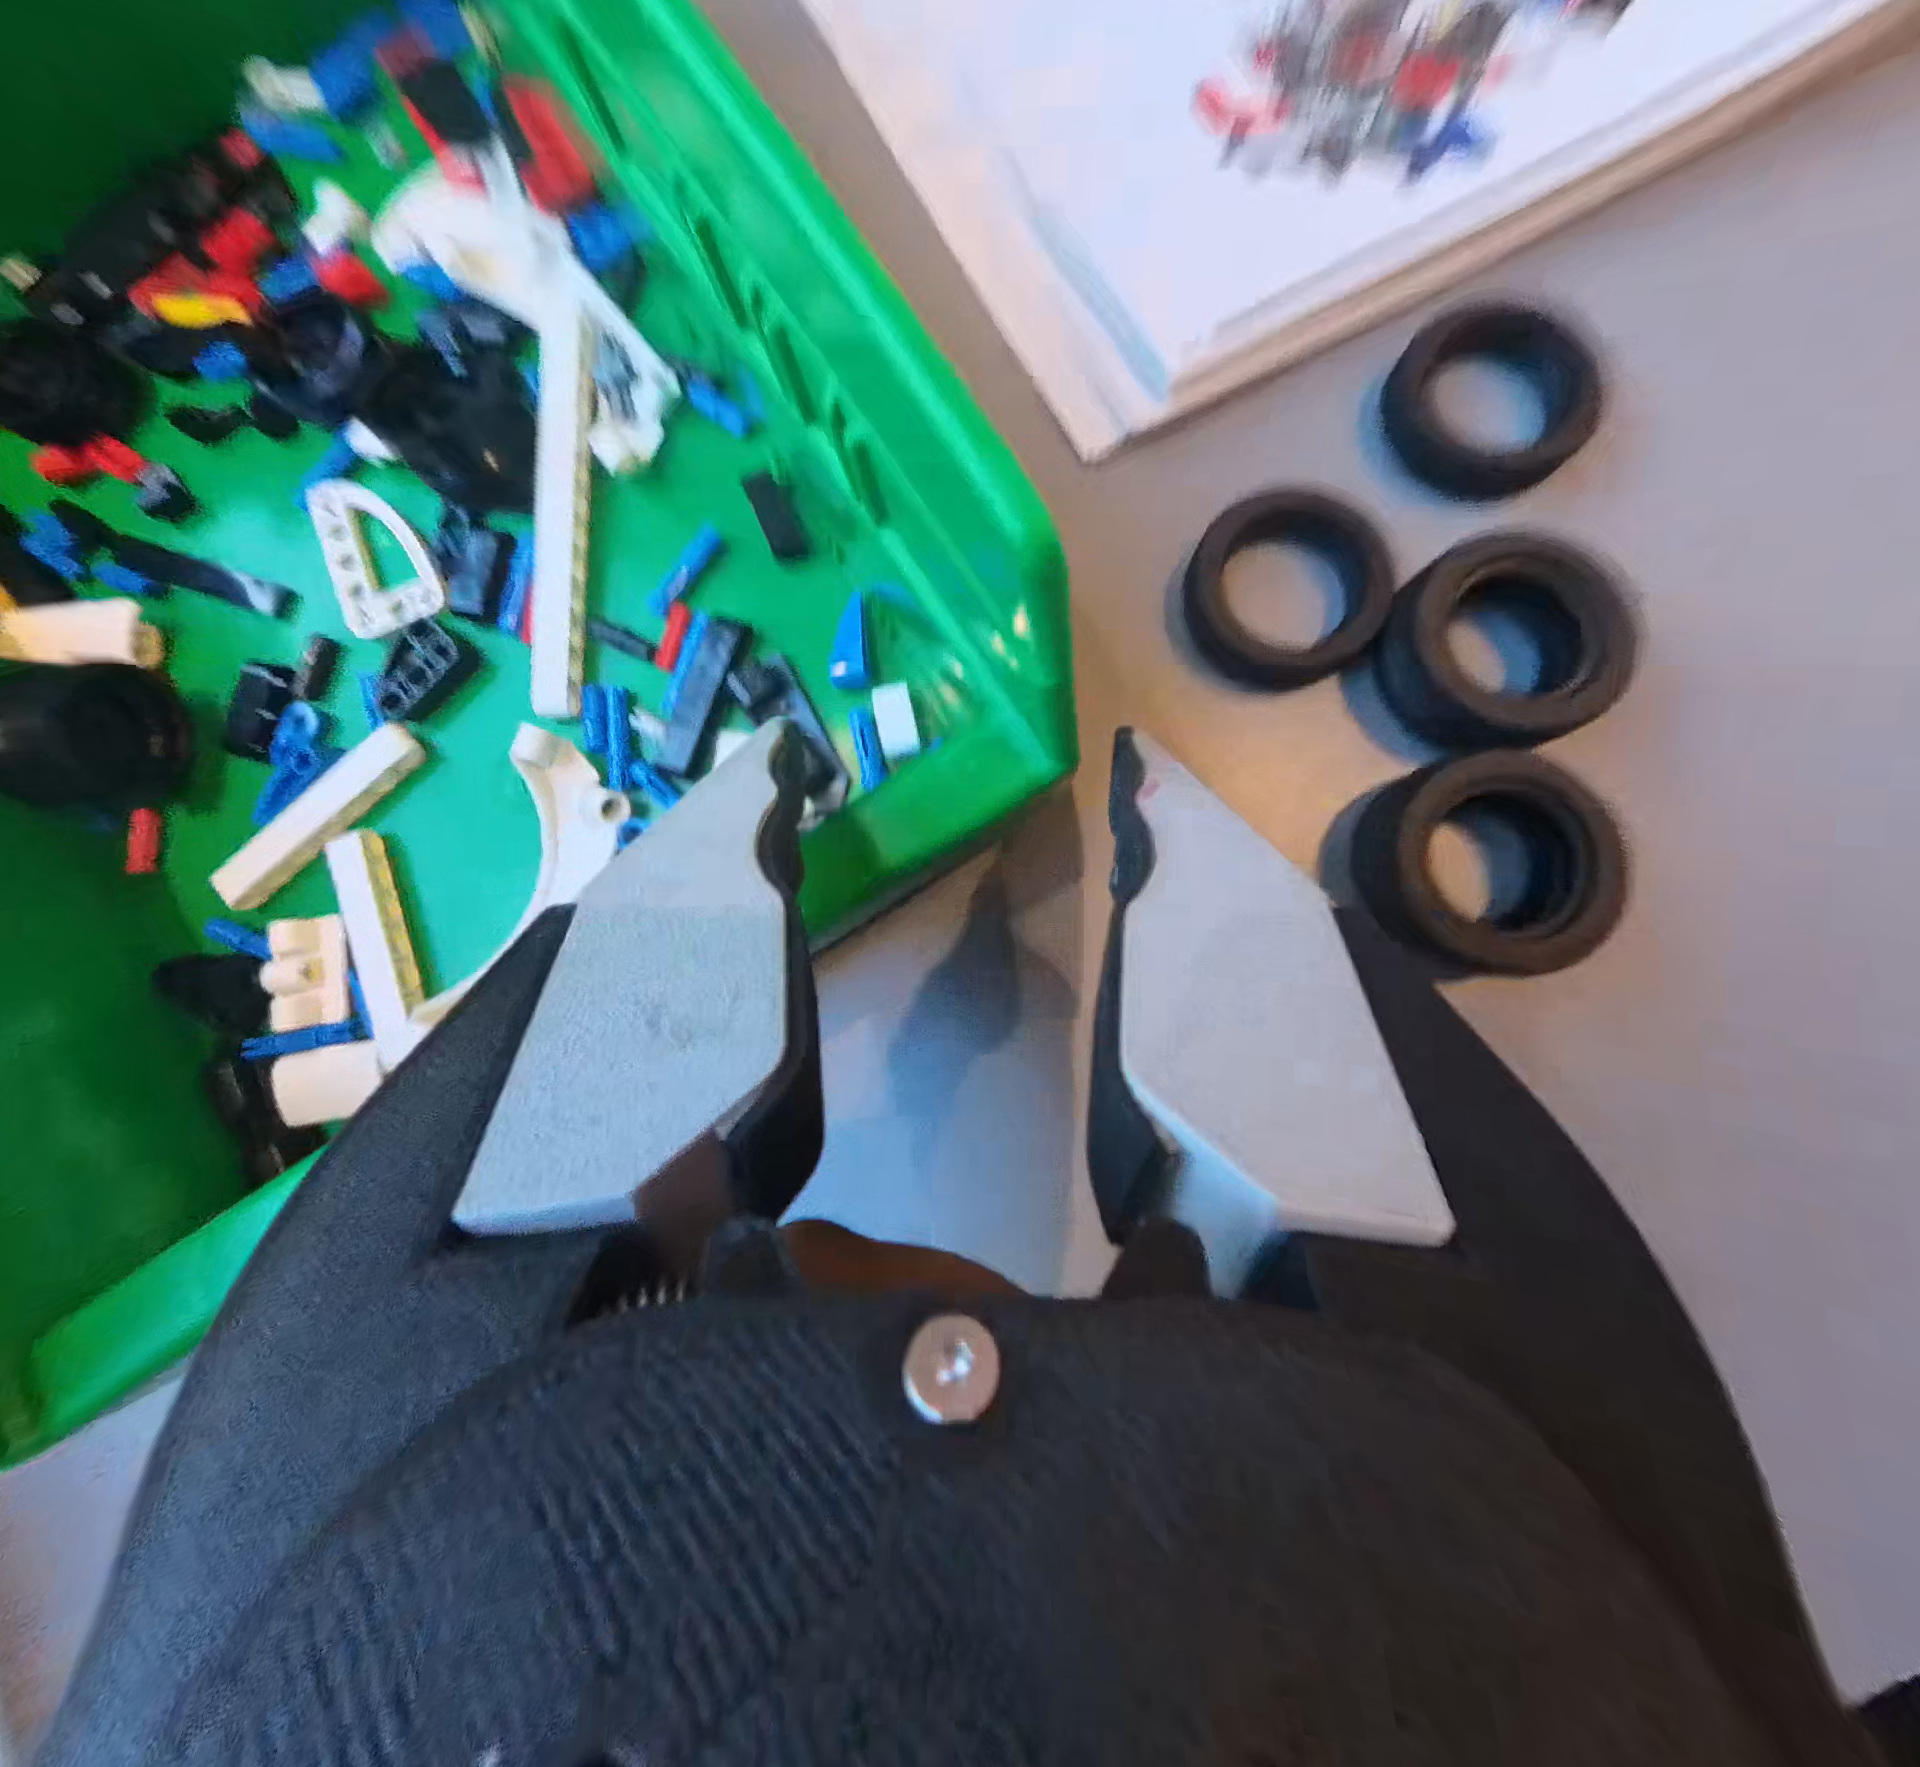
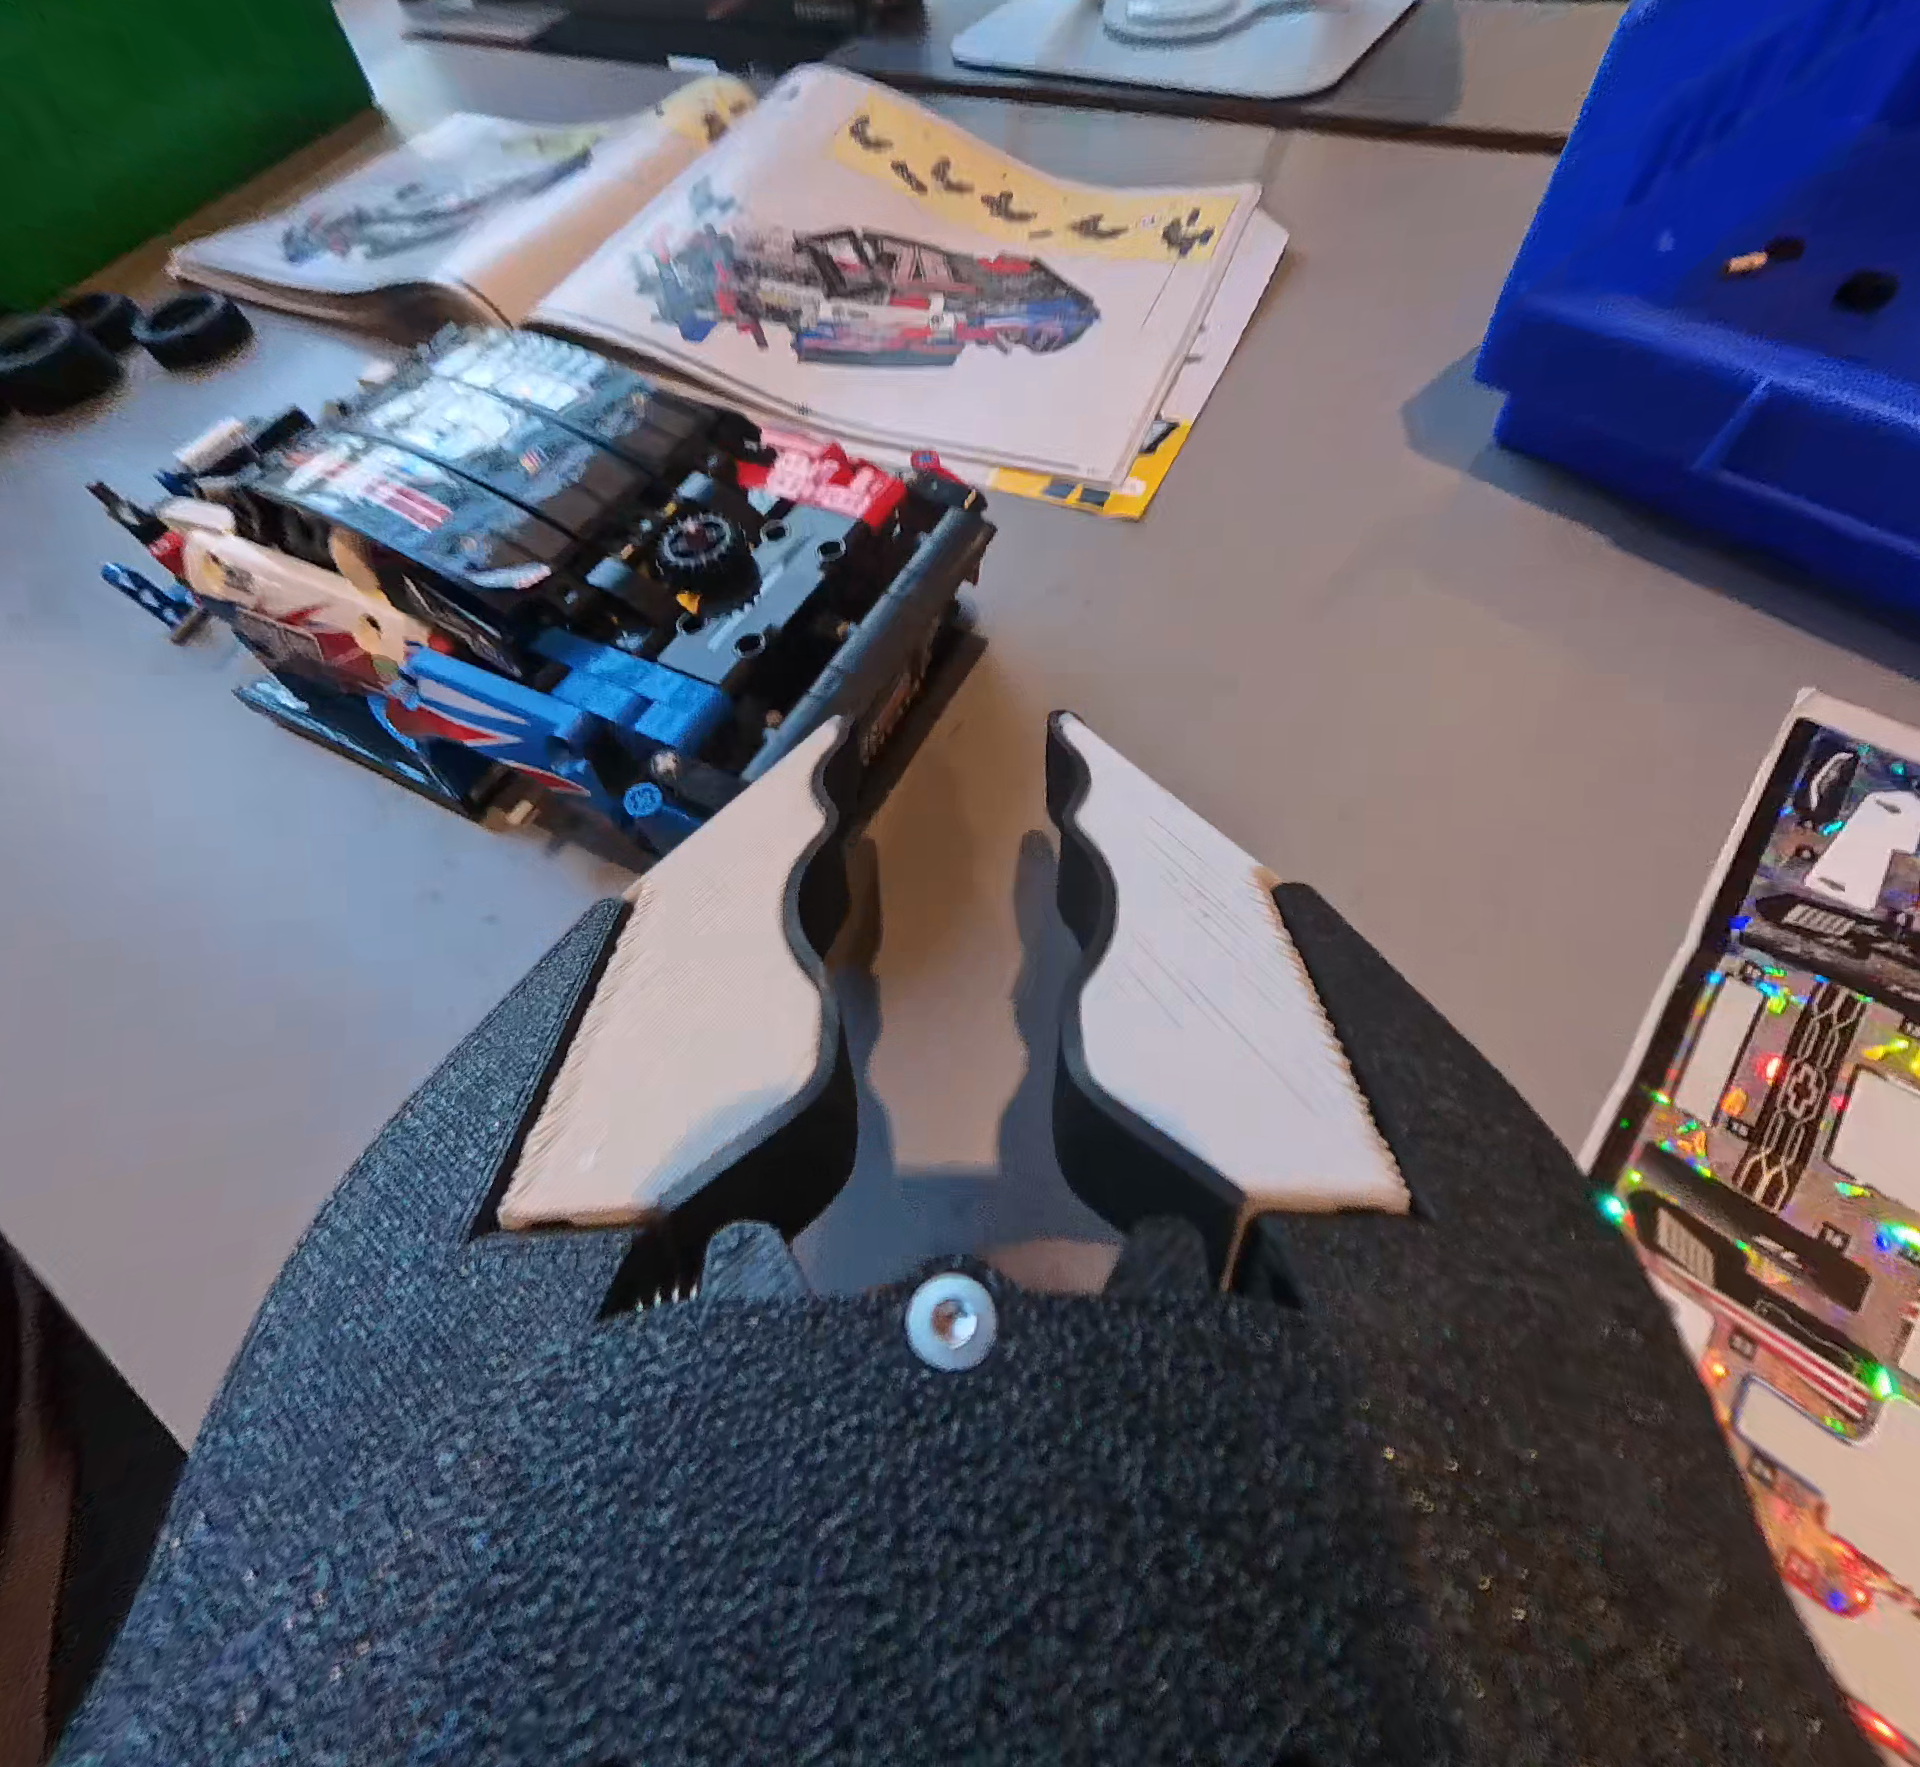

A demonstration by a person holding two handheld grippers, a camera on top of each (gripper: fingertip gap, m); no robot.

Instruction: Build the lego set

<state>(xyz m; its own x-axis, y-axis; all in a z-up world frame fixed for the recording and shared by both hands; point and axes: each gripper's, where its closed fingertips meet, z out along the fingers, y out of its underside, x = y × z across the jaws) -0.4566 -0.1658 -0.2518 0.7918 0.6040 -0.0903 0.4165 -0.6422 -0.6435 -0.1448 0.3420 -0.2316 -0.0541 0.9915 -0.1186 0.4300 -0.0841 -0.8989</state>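
Note:
A green bin (image 1: 935, 429) holds many loose black, white, blue and red lego pieces (image 1: 436, 512). My left gripper (image 1: 951, 761) is open and empty, above the bin's near right corner. Several black tyres (image 1: 1496, 637) lie on the table to its right. In the right wrist view a partly built black, blue and red lego car (image 2: 561, 574) lies tilted on its side on the grey table. My right gripper (image 2: 945, 741) is open and empty, just right of the car's near end. The open instruction booklet (image 2: 914, 315) lies behind the car.
The booklet also shows in the left wrist view (image 1: 1351, 107), beside the bin. A blue bin (image 2: 1745, 263) stands at the right, a shiny sticker sheet (image 2: 1797, 1146) at the near right, a monitor stand (image 2: 1174, 24) at the back. The green bin (image 2: 156, 76) and tyres (image 2: 114, 346) sit far left. The left gripper's tips are roughly 60 centimetres from the right gripper's.

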